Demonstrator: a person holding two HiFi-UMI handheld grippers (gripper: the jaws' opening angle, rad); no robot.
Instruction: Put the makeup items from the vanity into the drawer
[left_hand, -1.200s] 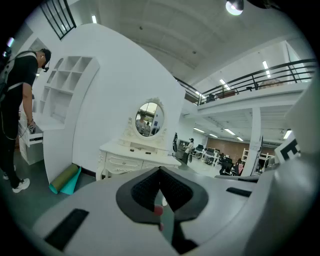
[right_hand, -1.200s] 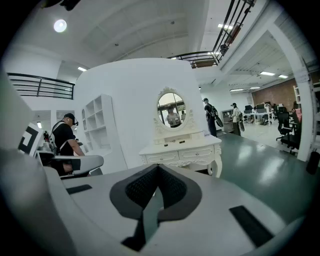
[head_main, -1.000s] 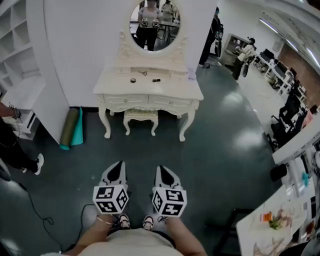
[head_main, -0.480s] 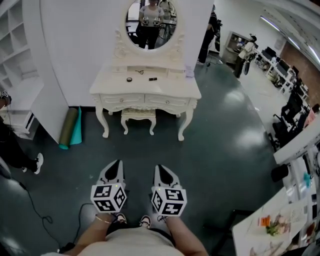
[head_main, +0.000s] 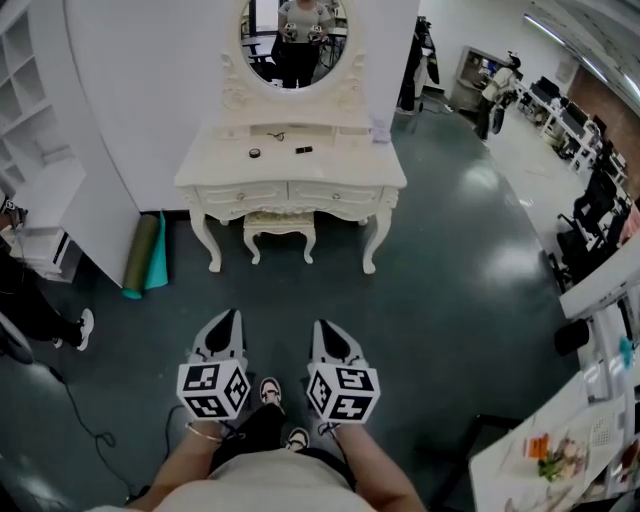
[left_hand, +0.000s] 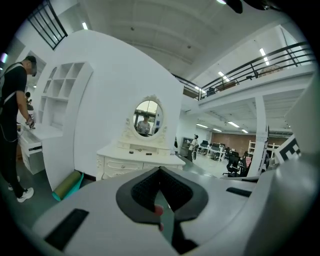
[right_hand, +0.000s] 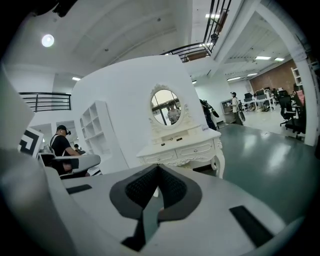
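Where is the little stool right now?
In the head view, the stool sits tucked under the white vanity, in the middle between its curvy front legs, straight ahead across the dark floor.

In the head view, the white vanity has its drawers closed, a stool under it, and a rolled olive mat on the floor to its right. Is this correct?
No. The head view shows the rolled olive mat on the floor left of the vanity, not right. The rest is correct.
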